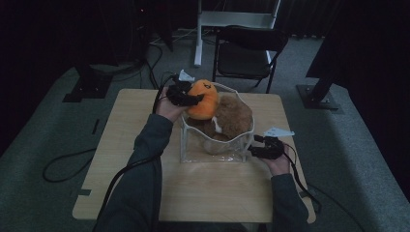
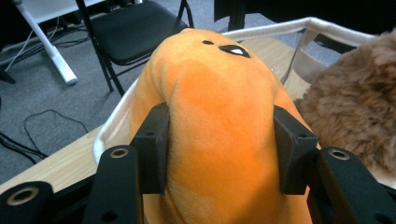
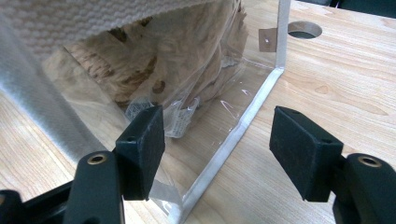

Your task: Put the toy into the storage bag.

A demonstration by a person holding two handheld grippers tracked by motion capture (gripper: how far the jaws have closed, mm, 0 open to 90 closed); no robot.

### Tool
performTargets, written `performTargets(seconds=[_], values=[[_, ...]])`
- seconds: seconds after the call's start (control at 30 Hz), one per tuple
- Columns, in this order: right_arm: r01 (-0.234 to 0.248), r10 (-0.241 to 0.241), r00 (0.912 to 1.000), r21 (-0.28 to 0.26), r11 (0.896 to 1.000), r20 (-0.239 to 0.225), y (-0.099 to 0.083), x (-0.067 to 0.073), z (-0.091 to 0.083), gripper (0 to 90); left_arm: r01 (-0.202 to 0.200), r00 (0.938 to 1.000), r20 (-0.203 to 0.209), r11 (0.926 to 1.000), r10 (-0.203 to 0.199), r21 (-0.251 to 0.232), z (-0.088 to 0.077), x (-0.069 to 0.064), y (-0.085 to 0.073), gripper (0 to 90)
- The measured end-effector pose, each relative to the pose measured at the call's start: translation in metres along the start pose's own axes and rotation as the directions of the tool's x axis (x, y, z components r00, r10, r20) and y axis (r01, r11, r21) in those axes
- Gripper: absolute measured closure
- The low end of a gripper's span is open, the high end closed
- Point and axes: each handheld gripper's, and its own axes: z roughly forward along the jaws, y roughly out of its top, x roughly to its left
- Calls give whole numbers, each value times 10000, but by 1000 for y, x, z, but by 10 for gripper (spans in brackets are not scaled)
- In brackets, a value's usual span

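Note:
An orange plush toy [image 1: 205,99] with a small face sits at the far left rim of a clear bag [image 1: 215,149] with white trim. My left gripper [image 1: 192,98] is shut on it from the left. In the left gripper view both pads [image 2: 152,135] press into the orange plush toy [image 2: 219,79]. A brown furry plush [image 1: 234,118] fills the bag beside it. My right gripper [image 1: 254,151] stands open at the bag's near right corner. In the right gripper view the bag's bottom seam [image 3: 254,107] runs between its open jaws, untouched.
The bag stands mid-way across a wooden table [image 1: 145,125] with a round hole [image 3: 304,29] in its top. A black folding chair [image 1: 246,53] and a white stand leg [image 1: 198,38] lie beyond the far edge. Cables trail on the floor at left [image 1: 63,166].

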Motion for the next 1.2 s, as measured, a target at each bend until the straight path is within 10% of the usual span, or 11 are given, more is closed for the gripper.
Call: performTargets(seconds=[0.73,1.2], values=[[7,-7,10000,0,10000,-1,0,0,0,347,522,9985,191,9980,-515,-345,-2,5,-5,291],[1,-1,10000,3,10000,-17,0,0,0,346,677,9975,-186,9972,-683,-323,-4,8,-4,386]])
